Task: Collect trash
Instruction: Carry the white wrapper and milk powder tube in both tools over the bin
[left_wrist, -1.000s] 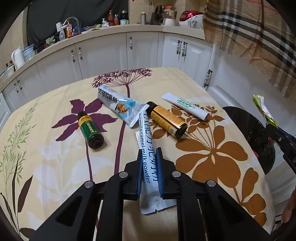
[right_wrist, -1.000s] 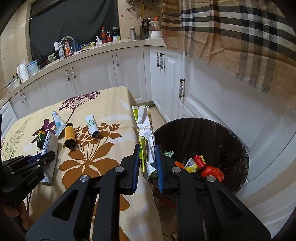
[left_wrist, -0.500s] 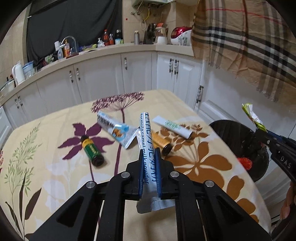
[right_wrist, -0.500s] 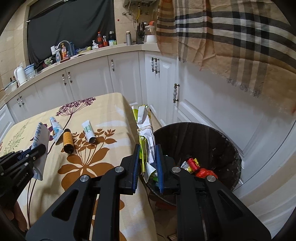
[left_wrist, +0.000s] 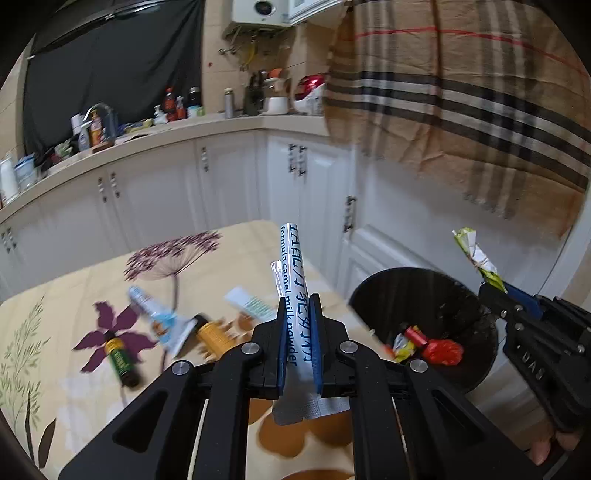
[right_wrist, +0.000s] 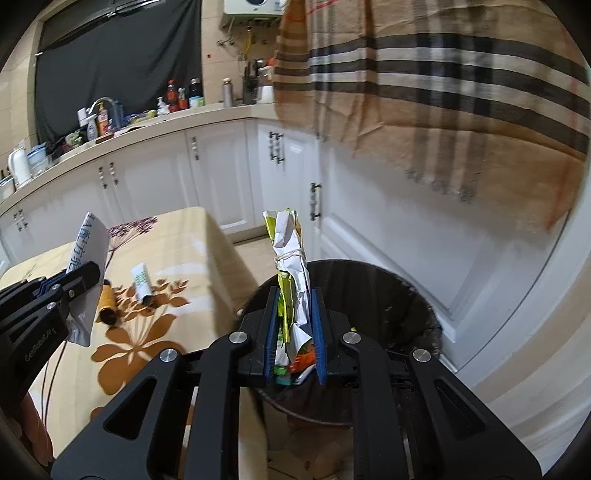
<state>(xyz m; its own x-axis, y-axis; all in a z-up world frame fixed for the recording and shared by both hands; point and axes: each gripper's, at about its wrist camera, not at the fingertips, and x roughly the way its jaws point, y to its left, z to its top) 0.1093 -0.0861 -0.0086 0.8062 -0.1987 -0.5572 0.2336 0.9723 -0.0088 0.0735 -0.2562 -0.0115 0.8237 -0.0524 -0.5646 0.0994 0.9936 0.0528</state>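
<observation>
Milk powder sachet (left_wrist: 295, 306), white with blue lettering, stands pinched between the blue pads of the left gripper (left_wrist: 298, 332), its top tilted up and away, lifted clear of the floral table (left_wrist: 55, 369). Seen from the left wrist, a green bottle (left_wrist: 120, 360), a blue-and-white tube (left_wrist: 162, 321), an amber bottle (left_wrist: 212, 334) and a white tube (left_wrist: 247, 304) lie on the cloth below, all blurred. To the right sits the black trash bin (left_wrist: 461, 295), with red and yellow scraps at its bottom. The right gripper (left_wrist: 495, 290) reaches in beside the bin's rim, clamped on a folded wrapper (left_wrist: 474, 254).

From the right wrist, the right gripper (right_wrist: 294, 325) is closed on that crumpled wrapper (right_wrist: 291, 266), green, yellow and white, tied with a string. It hangs over the near side of the bin (right_wrist: 388, 288). At left, the left gripper (right_wrist: 79, 275) holds the sachet (right_wrist: 88, 240) above the table (right_wrist: 192, 240), over the amber bottle (right_wrist: 105, 302) and beside the white tube (right_wrist: 141, 278).
</observation>
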